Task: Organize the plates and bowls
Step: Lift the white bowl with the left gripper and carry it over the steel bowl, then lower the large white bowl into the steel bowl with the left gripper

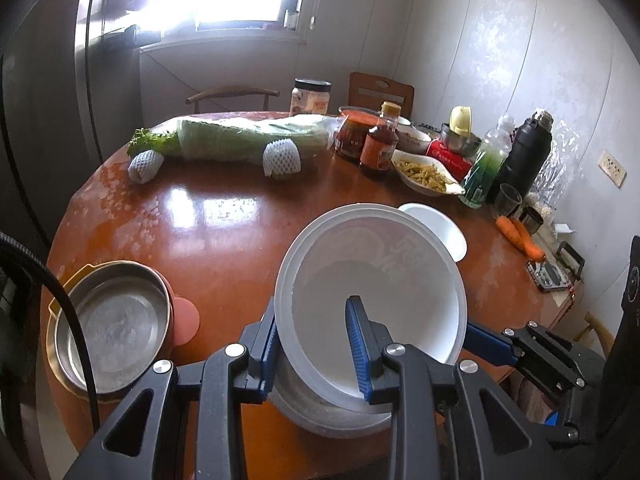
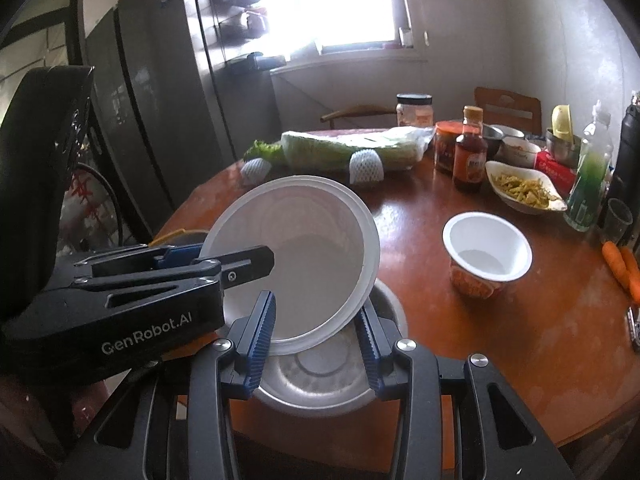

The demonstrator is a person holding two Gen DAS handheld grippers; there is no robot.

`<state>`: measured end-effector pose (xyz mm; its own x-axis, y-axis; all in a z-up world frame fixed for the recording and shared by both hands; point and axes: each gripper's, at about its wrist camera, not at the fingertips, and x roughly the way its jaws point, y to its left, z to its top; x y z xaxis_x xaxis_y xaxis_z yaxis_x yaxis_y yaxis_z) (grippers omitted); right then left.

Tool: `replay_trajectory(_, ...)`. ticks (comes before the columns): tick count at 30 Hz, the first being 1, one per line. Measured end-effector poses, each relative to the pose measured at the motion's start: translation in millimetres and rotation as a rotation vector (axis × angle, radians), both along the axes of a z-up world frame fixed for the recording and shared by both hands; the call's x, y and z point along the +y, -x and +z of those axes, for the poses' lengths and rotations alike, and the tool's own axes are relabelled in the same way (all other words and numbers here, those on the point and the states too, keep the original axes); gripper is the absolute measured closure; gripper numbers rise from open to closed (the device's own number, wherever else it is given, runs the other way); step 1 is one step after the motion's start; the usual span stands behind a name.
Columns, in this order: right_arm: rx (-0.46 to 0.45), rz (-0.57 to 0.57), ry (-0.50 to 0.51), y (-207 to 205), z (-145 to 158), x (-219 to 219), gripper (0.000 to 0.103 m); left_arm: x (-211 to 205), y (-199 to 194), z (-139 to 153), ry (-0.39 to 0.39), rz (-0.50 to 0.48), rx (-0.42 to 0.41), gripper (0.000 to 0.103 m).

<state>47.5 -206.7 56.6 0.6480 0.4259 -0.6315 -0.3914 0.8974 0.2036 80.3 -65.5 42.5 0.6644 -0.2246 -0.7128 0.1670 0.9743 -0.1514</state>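
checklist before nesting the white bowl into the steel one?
1. Left gripper pinching white bowl wall: ok.
2. White bowl over steel bowl: ok, tilted, low rim above it.
3. Steel bowl empty: ok where visible.
4. Right gripper gripping anything: cannot tell; its fingers flank the white bowl's low rim.
5. Small cup clear: ok, stands apart.

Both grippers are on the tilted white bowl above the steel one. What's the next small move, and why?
Probably level the white bowl and lower it into the steel bowl. It hangs tilted right above that bowl, with the left gripper pinching its rim and the right gripper at its lower edge, so nesting looks closest.
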Motion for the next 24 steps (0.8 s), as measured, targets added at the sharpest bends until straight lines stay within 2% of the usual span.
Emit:
replay_trajectory(16,0.071,0.001,0.006,-0.2,-31.0,-7.0,0.061,-12.1,-2.6,-33.4,-0.050,-0.004,0.064,0.072)
replay_trajectory(24,0.088,-0.005,0.012,-1.3,-38.8,-9.0,0.060,-16.9,-3.9,-40.2,-0.062,-0.003,0.077,0.072)
